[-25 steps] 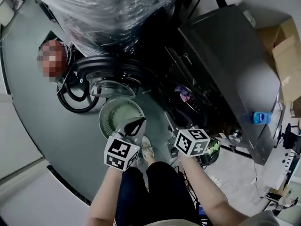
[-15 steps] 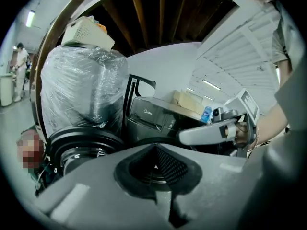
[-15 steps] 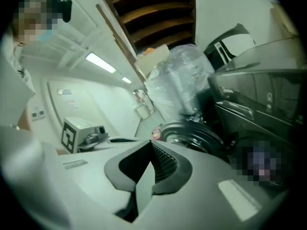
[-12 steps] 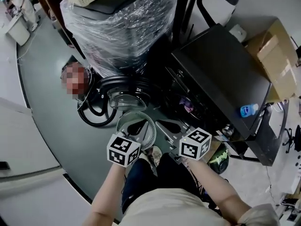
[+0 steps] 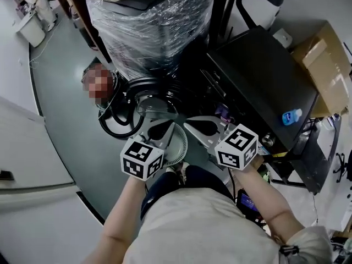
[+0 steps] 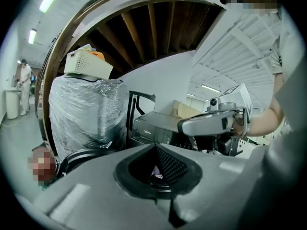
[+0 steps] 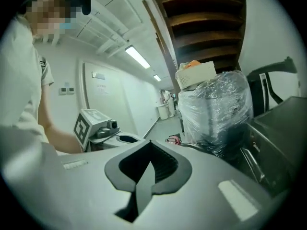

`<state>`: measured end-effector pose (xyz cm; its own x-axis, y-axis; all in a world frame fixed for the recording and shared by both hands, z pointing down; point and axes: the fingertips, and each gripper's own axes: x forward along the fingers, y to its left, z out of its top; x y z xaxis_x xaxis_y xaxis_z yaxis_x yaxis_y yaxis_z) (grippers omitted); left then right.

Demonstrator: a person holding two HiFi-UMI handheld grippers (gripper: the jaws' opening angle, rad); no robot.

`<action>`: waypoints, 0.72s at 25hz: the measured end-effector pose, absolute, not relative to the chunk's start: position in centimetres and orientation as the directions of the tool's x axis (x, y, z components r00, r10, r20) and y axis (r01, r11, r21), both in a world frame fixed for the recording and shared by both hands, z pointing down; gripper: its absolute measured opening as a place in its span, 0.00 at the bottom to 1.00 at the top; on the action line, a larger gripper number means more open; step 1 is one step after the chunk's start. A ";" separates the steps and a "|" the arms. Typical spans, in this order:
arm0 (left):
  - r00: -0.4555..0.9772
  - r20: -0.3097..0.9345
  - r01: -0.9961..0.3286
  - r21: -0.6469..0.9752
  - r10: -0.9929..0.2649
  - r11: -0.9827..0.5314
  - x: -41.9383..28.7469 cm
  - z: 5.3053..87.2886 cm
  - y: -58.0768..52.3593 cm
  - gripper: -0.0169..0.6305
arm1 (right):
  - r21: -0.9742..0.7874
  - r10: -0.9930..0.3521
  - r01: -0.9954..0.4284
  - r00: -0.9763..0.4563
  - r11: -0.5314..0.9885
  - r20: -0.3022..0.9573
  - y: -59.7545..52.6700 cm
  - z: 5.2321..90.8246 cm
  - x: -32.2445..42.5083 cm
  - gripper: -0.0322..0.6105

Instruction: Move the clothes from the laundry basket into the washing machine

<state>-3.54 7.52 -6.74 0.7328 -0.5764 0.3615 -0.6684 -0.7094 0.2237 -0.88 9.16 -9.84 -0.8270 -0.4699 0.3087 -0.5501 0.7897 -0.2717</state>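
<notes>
Hovering before the washing machine, left gripper and right gripper, both closed, empty.

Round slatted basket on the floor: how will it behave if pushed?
The basket looks like thin slatted plastic, so probably light, walls slightly flexible. Wide and low on a smooth floor, it would likely slide rather than tip.

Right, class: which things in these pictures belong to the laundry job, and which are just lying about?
Belong to the job:
laundry basket
washing machine
purple cloth at its opening
left gripper, right gripper

Just lying about:
blue bottle on the machine
cardboard box
plastic-wrapped appliance
black hose
</notes>
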 end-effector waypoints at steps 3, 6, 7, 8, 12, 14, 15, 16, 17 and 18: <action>0.730 0.356 -0.670 0.199 -0.584 -0.715 -3.5 -7.4 7.7 0.03 | -0.215 -0.469 -0.546 -0.823 0.810 0.320 9.3 -10.4 -1.1 0.09; 0.727 0.348 -0.675 0.202 -0.592 -0.710 -3.6 -7.9 7.9 0.03 | -0.200 -0.476 -0.546 -0.823 0.814 0.308 9.3 -10.9 -1.3 0.09; 0.726 0.343 -0.677 0.206 -0.596 -0.707 -3.6 -8.2 7.9 0.03 | -0.190 -0.478 -0.546 -0.822 0.816 0.310 9.2 -11.0 -1.3 0.09; 0.726 0.339 -0.679 0.211 -0.599 -0.703 -3.6 -8.4 7.9 0.03 | -0.182 -0.477 -0.545 -0.821 0.818 0.315 9.3 -11.0 -1.3 0.09; 0.724 0.334 -0.681 0.210 -0.603 -0.701 -3.9 -8.8 7.9 0.03 | -0.161 -0.447 -0.522 -0.824 0.837 0.348 9.9 -11.0 -1.8 0.09; 0.725 0.335 -0.681 0.212 -0.602 -0.701 -4.0 -8.6 8.0 0.03 | -0.150 -0.431 -0.509 -0.825 0.847 0.365 10.3 -10.9 -2.0 0.09; 0.725 0.336 -0.680 0.215 -0.600 -0.701 -3.9 -8.5 8.2 0.03 | -0.147 -0.425 -0.504 -0.825 0.851 0.373 10.5 -10.8 -2.0 0.09; 0.726 0.339 -0.679 0.218 -0.598 -0.701 -3.9 -8.4 8.3 0.03 | -0.144 -0.419 -0.500 -0.825 0.854 0.380 10.6 -10.7 -1.9 0.09; 0.727 0.342 -0.678 0.221 -0.596 -0.701 -3.8 -8.2 8.4 0.03 | -0.142 -0.412 -0.495 -0.825 0.857 0.387 10.7 -10.5 -1.9 0.09; 0.728 0.345 -0.677 0.224 -0.593 -0.701 -3.6 -8.1 8.5 0.03 | -0.140 -0.406 -0.491 -0.824 0.860 0.394 10.8 -10.4 -1.8 0.09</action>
<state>-3.61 8.50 -8.06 0.7280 -0.5927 0.3446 -0.6768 -0.7014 0.2236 -1.79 10.79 -10.42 -0.8244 -0.4061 0.3943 -0.4906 0.8601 -0.1399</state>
